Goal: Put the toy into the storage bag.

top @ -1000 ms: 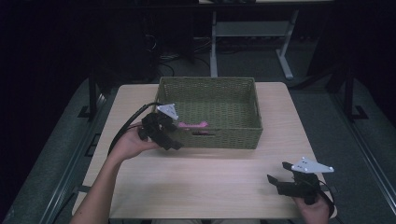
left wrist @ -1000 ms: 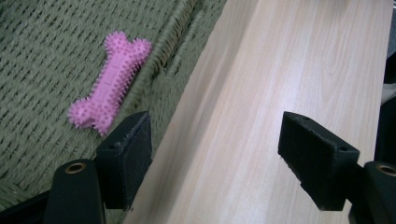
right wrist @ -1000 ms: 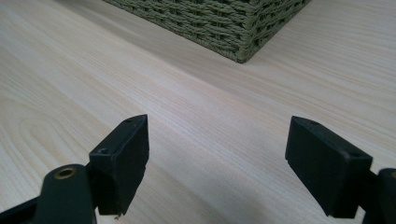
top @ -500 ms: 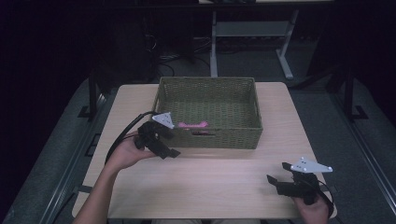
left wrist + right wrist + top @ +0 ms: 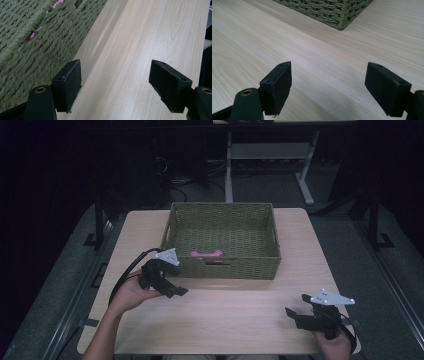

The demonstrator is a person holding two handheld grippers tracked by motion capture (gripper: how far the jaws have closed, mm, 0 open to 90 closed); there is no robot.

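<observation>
One woven green basket (image 5: 222,240) stands on a light wooden table (image 5: 240,320), toward the table's far edge and roughly centred across its width. Inside the basket, close to its near wall and left of its middle, lies one pink bone-shaped object (image 5: 206,254). Its long axis runs parallel to the basket's near wall, one end toward the basket's left side and the other toward the right.

Two grippers are present, one in each of the person's hands. The left gripper (image 5: 176,290) is held just in front of the basket's near left corner, above the table, with its jaws pointing toward the right and slightly toward the person. In the left gripper view its two black jaws stand wide apart with bare wood between them; the basket wall (image 5: 30,47) rises just beside the left jaw, and flecks of pink show through the weave near the rim.

The right gripper (image 5: 292,316) sits near the table's front right corner, well apart from the basket, jaws pointing left. In the right gripper view its jaws are likewise spread, holding nothing, with one corner of the basket (image 5: 342,15) ahead.
</observation>
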